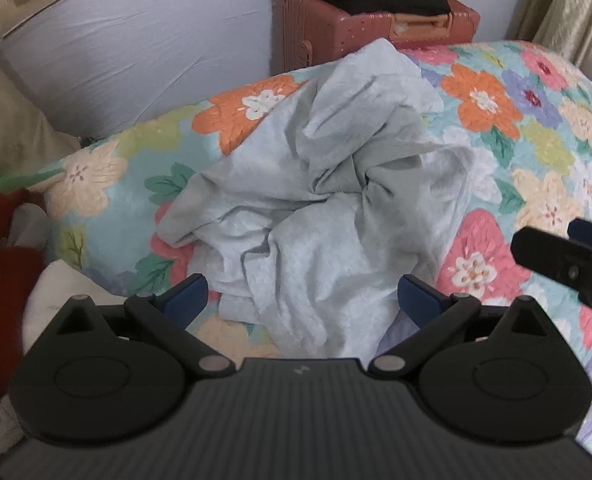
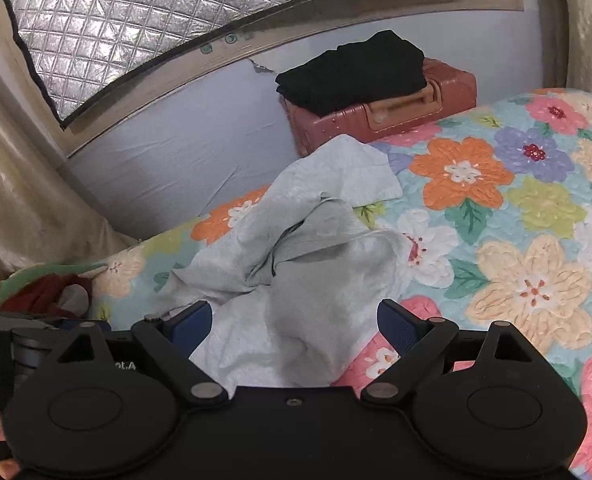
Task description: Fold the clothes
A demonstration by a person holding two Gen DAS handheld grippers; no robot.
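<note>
A bed (image 2: 535, 216) under a floral quilt fills the room's corner, bounded by a pale wall (image 2: 184, 148) beneath a foil-covered window (image 2: 136, 20), with curtains (image 2: 24, 200) at the left. From left to right lie red clothes (image 1: 0, 280) at the bed's edge, a crumpled pale-blue garment (image 1: 315, 200) mid-quilt, and a pink suitcase (image 2: 415, 108) behind it carrying folded black cloth (image 2: 355, 72). The left gripper (image 1: 301, 300) tilts down over the garment's near edge, jaws spread wide; the right gripper (image 2: 296, 328) hangs beside it, jaws likewise spread, pinching nothing.
</note>
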